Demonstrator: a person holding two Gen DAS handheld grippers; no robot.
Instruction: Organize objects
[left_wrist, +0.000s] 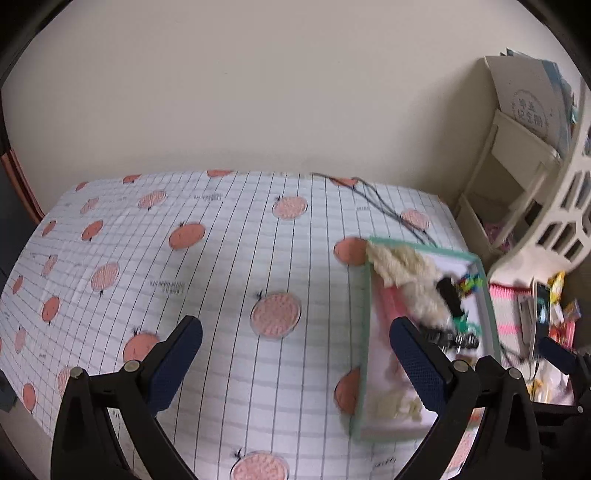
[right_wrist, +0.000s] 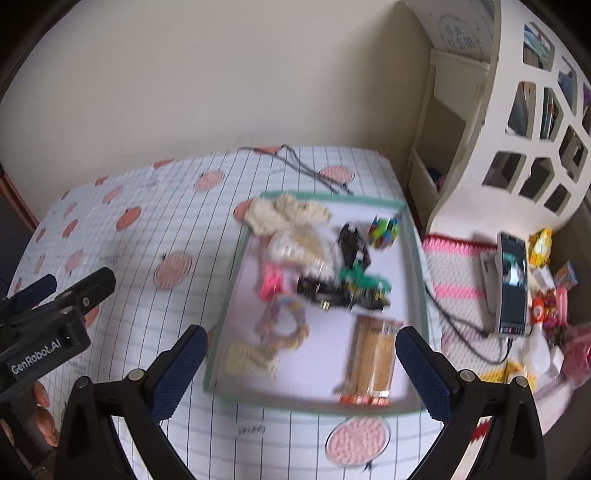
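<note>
Left gripper (left_wrist: 295, 369) jaws stood wide, empty, over the desk (left_wrist: 221, 266) beside the tray (left_wrist: 364, 332). Right gripper (right_wrist: 301, 373) jaws wide, empty, above the tray.

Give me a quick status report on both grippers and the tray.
Left gripper open, empty. Right gripper open, empty, above tray. Tray cluttered, nothing picked yet. Nothing blocking.
</note>
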